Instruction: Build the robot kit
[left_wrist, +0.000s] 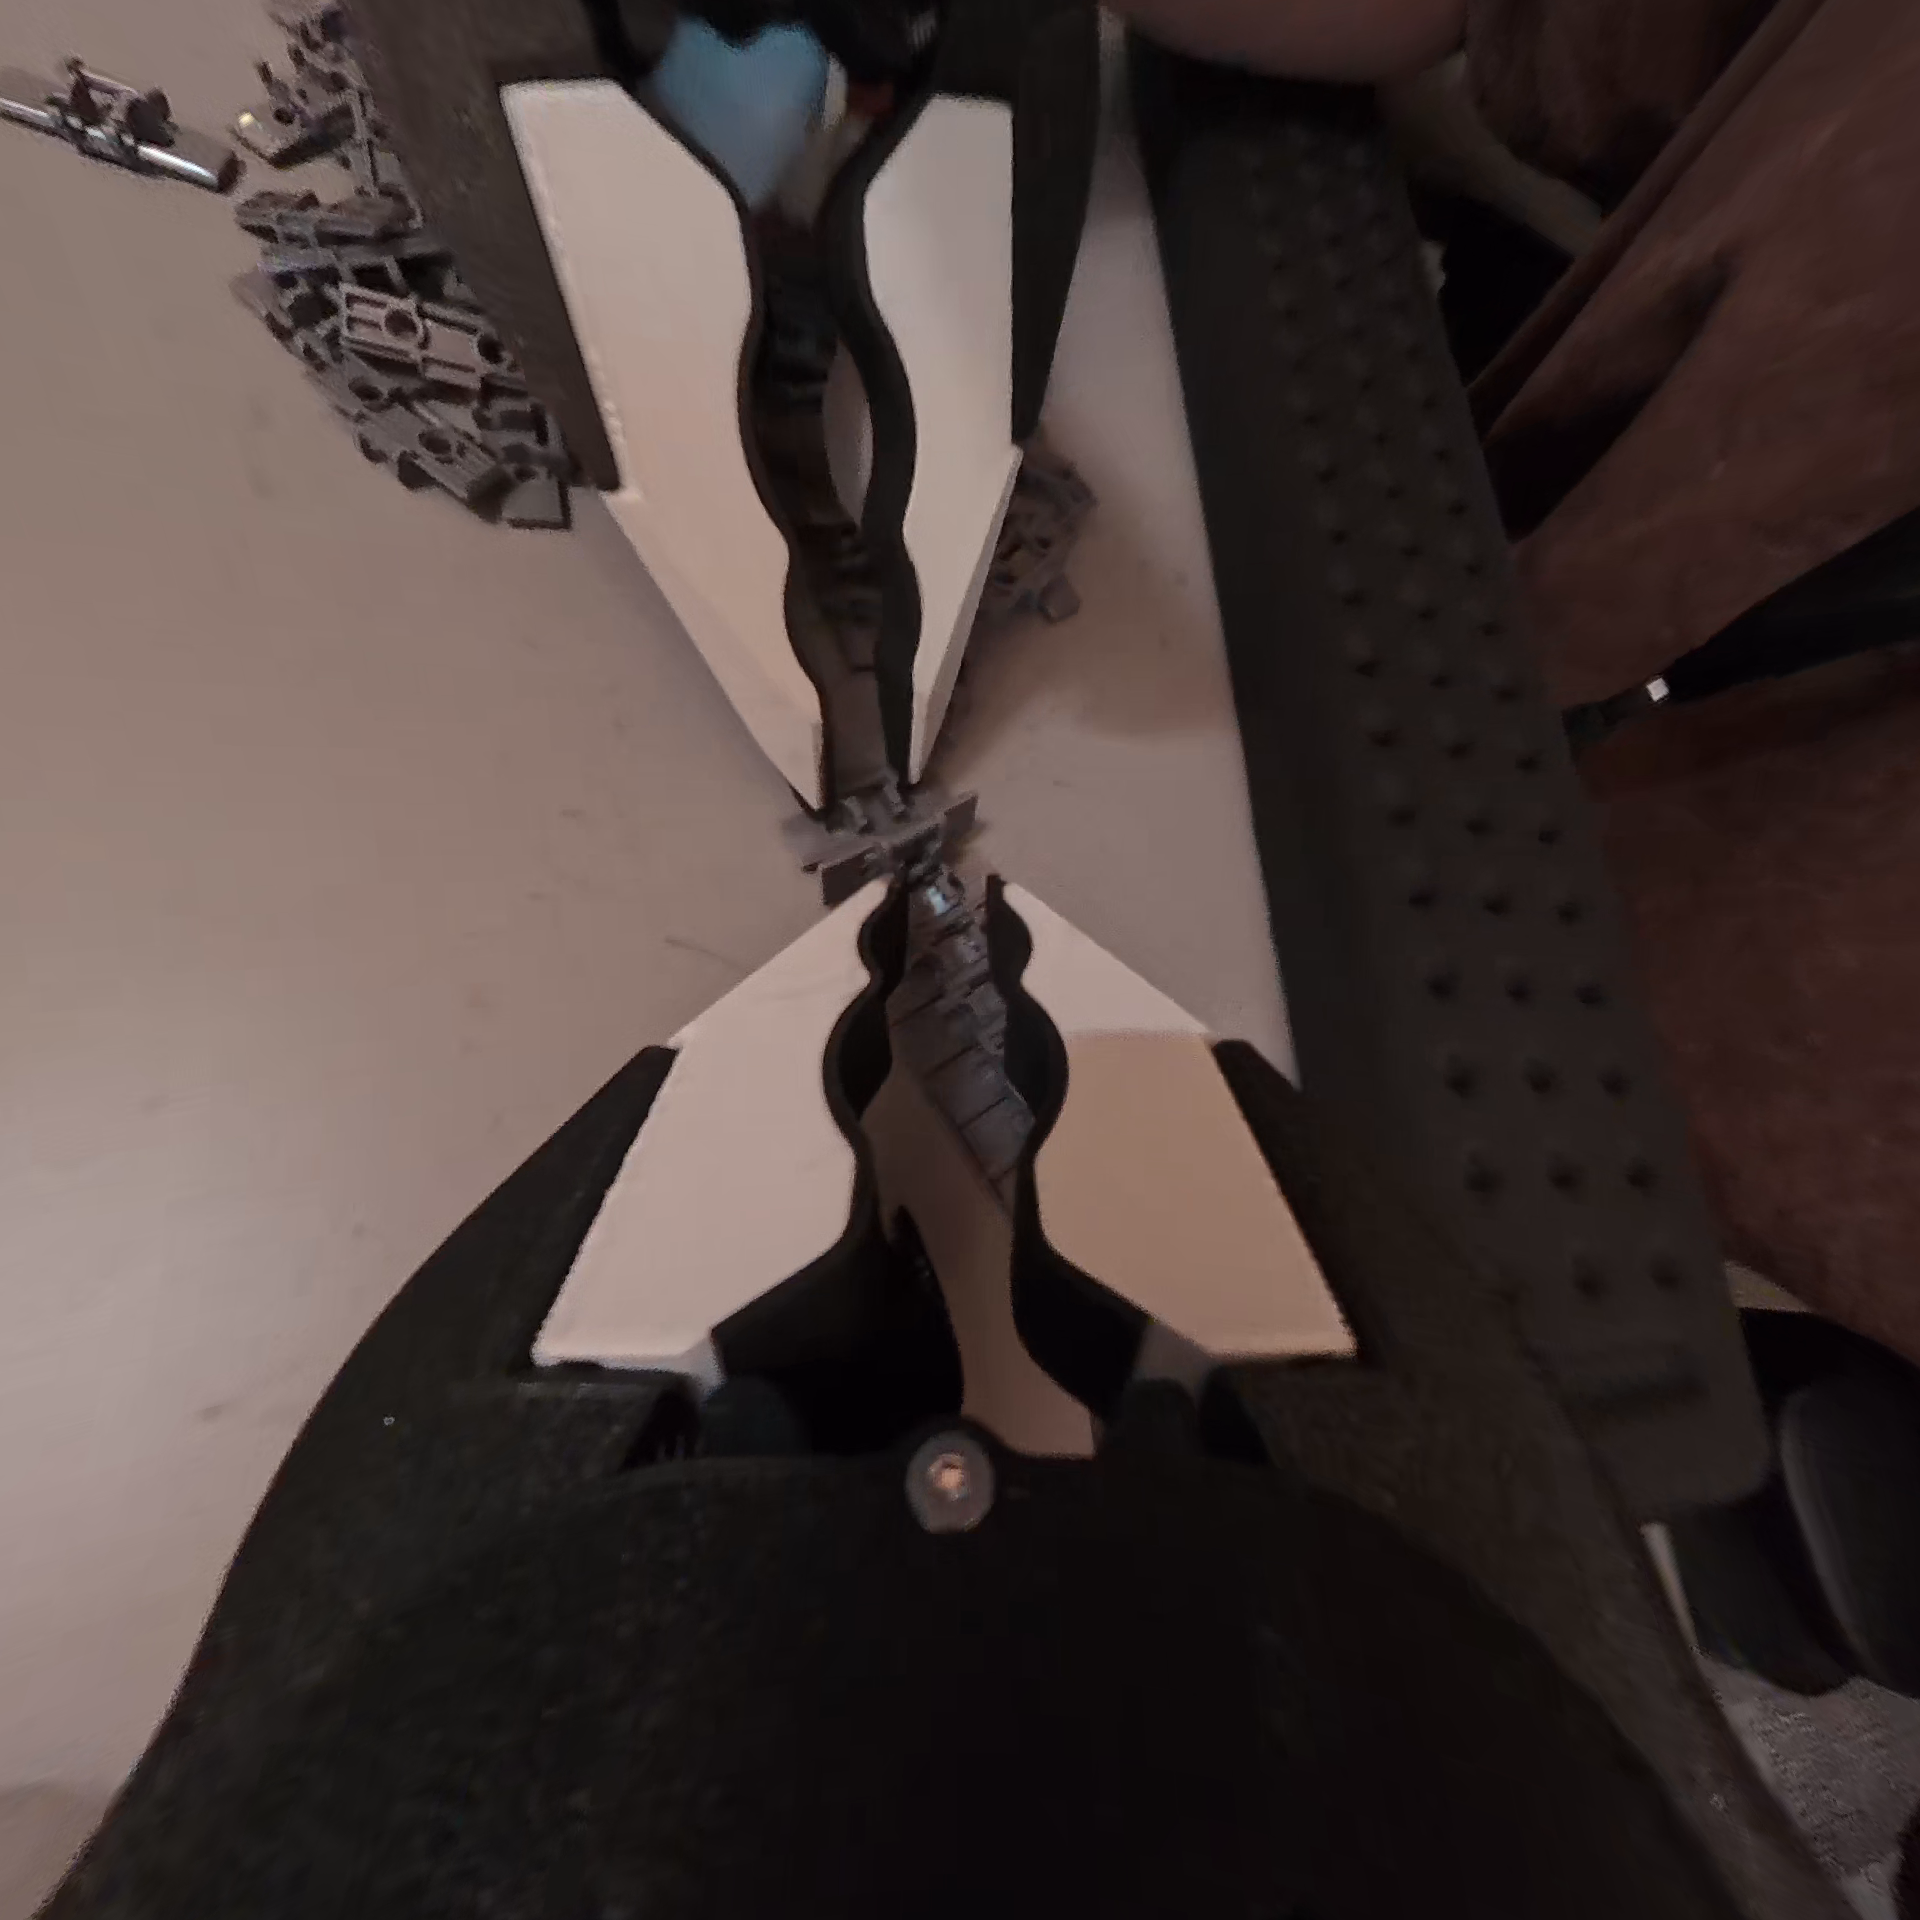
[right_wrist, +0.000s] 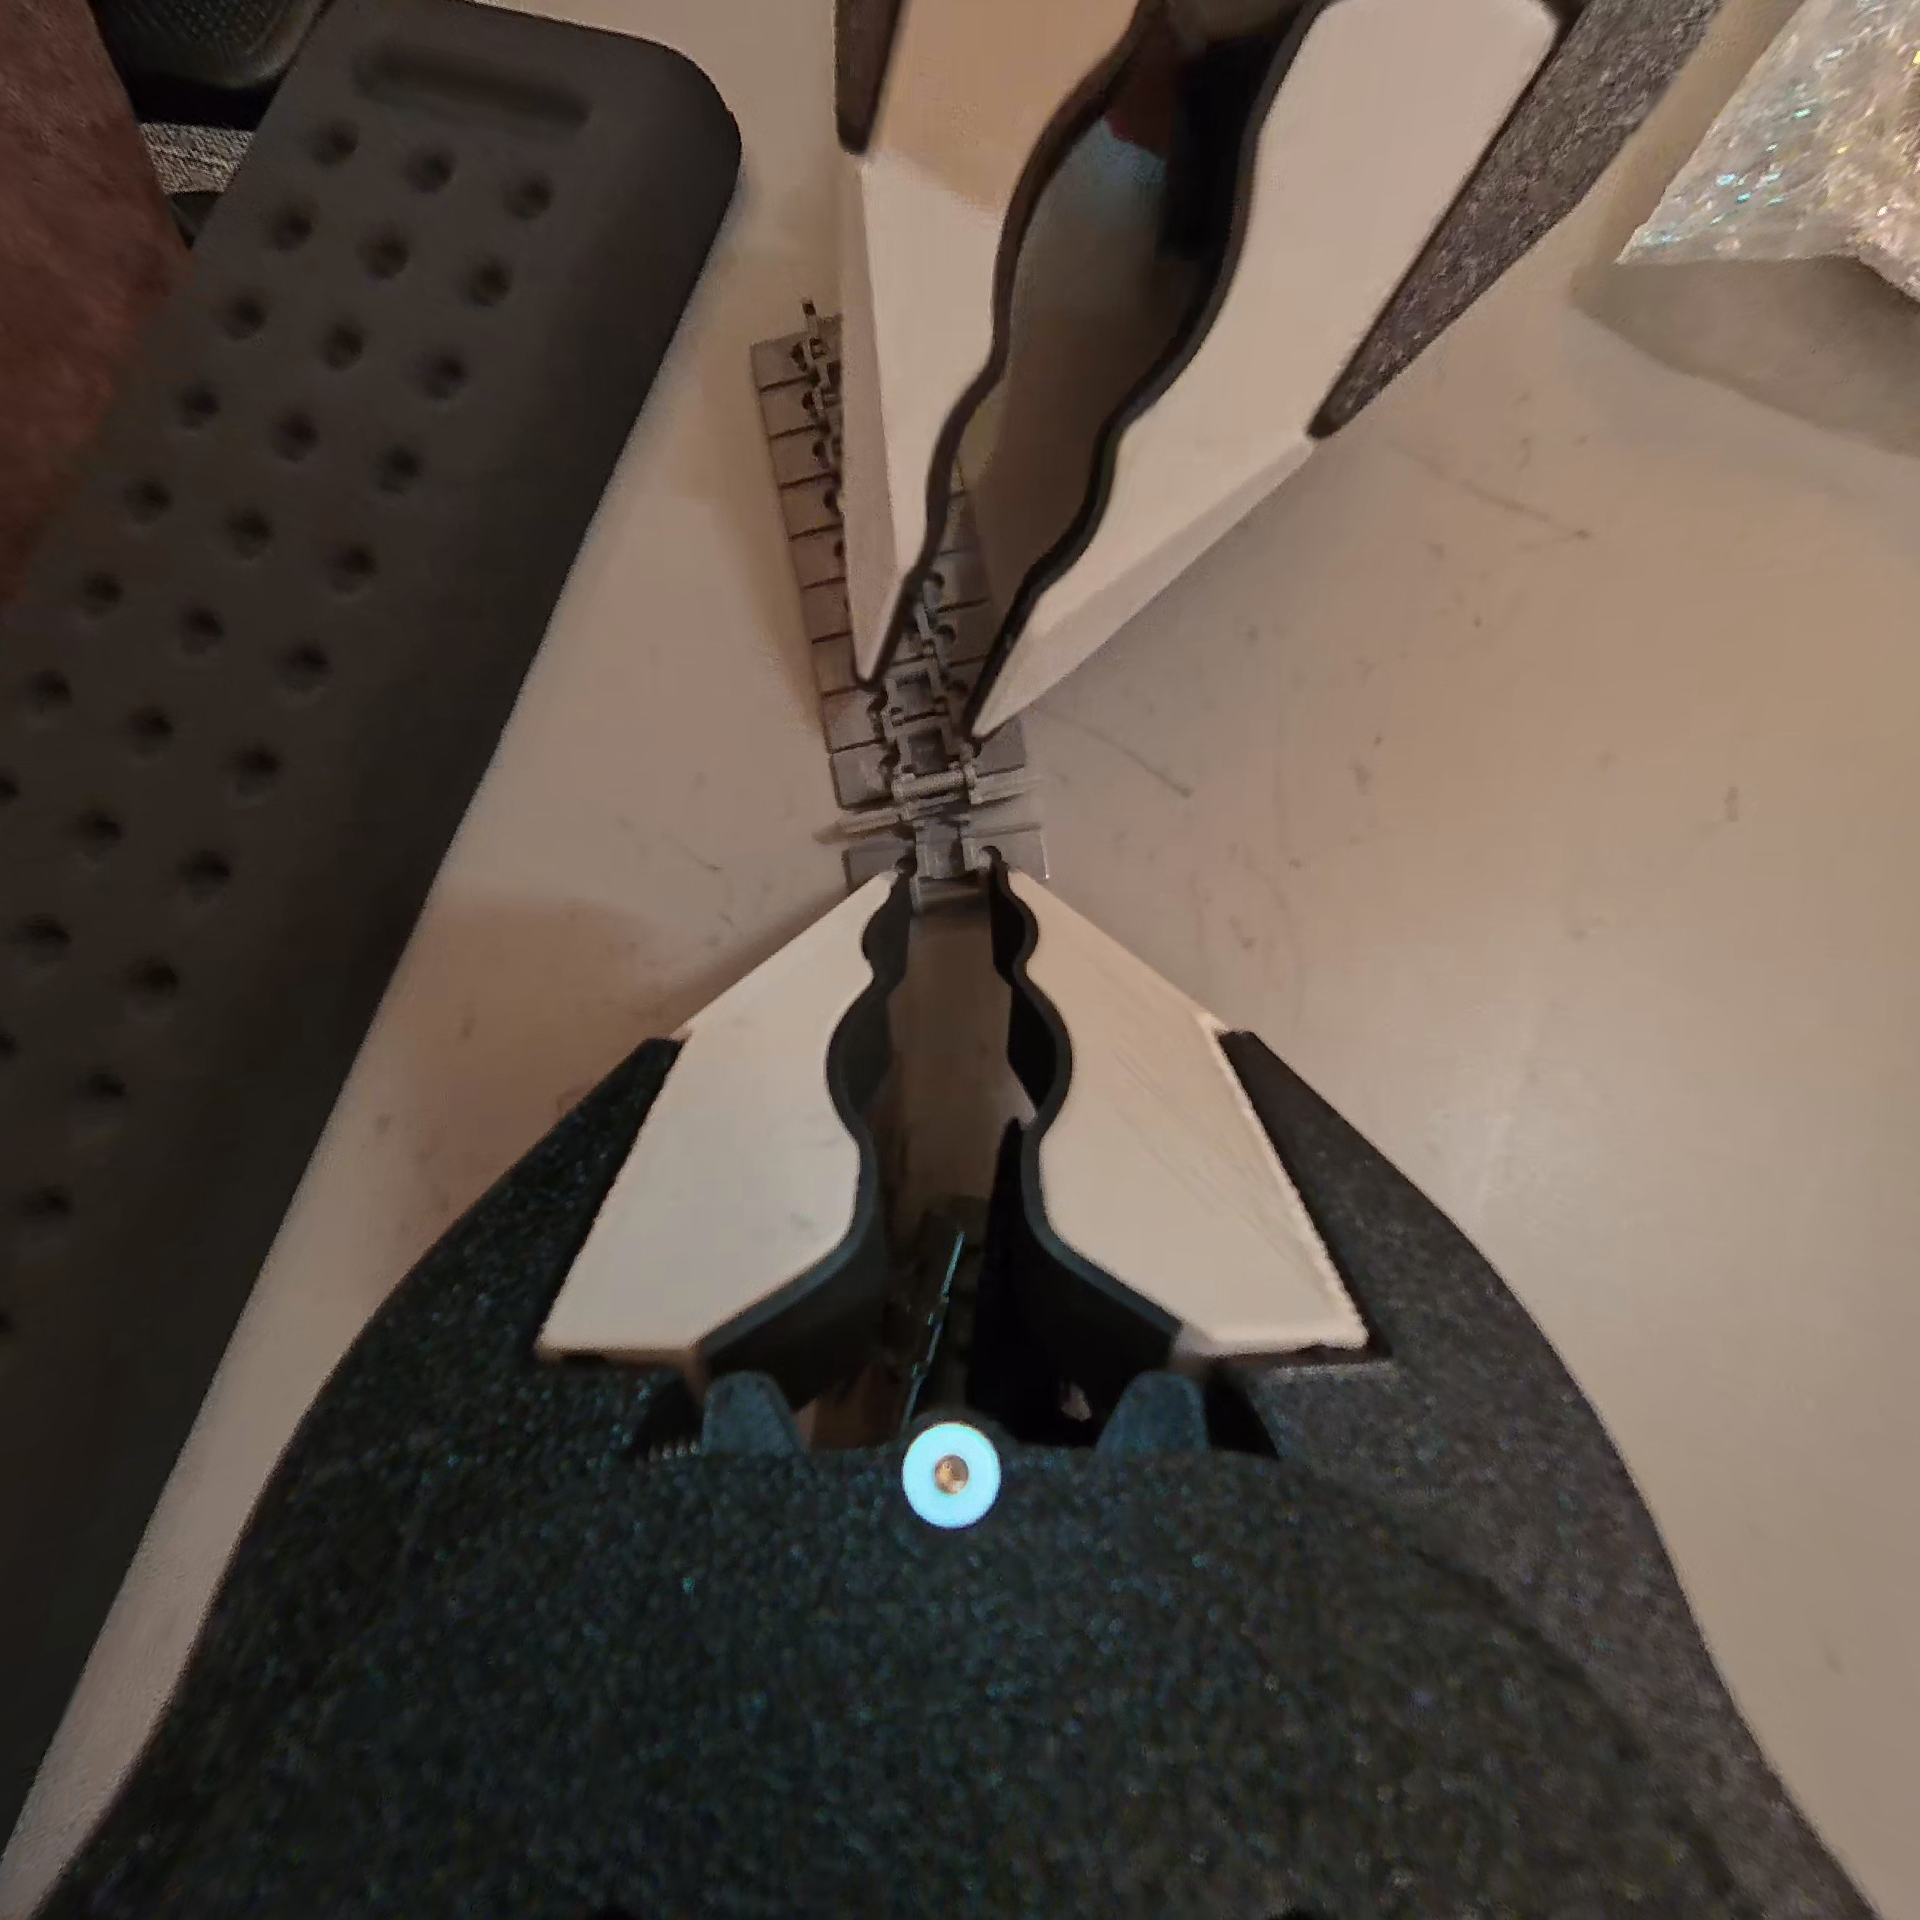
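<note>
A grey chain of plastic links (left_wrist: 961, 1023) (right_wrist: 831, 582) lies over the white table (left_wrist: 260, 831). My left gripper (left_wrist: 935, 883) is shut on the chain, which runs back between its fingers. In the right wrist view the left gripper (right_wrist: 925, 712) comes in from the top, tip to tip with mine. My right gripper (right_wrist: 940, 878) is shut on the end link (right_wrist: 940, 857) where it meets the chain. In the left wrist view the right gripper (left_wrist: 862, 795) comes in from the top onto the joint (left_wrist: 894, 836).
A black perforated mat (left_wrist: 1455, 831) (right_wrist: 260, 623) lies along the table edge beside the grippers. A pile of loose grey links (left_wrist: 395, 343) and a metal part (left_wrist: 104, 125) lie at the far left. More grey parts (left_wrist: 1039, 561) lie behind the right gripper. A glittery bag (right_wrist: 1787, 156) lies far right. The grippers are tip to tip, or close to it.
</note>
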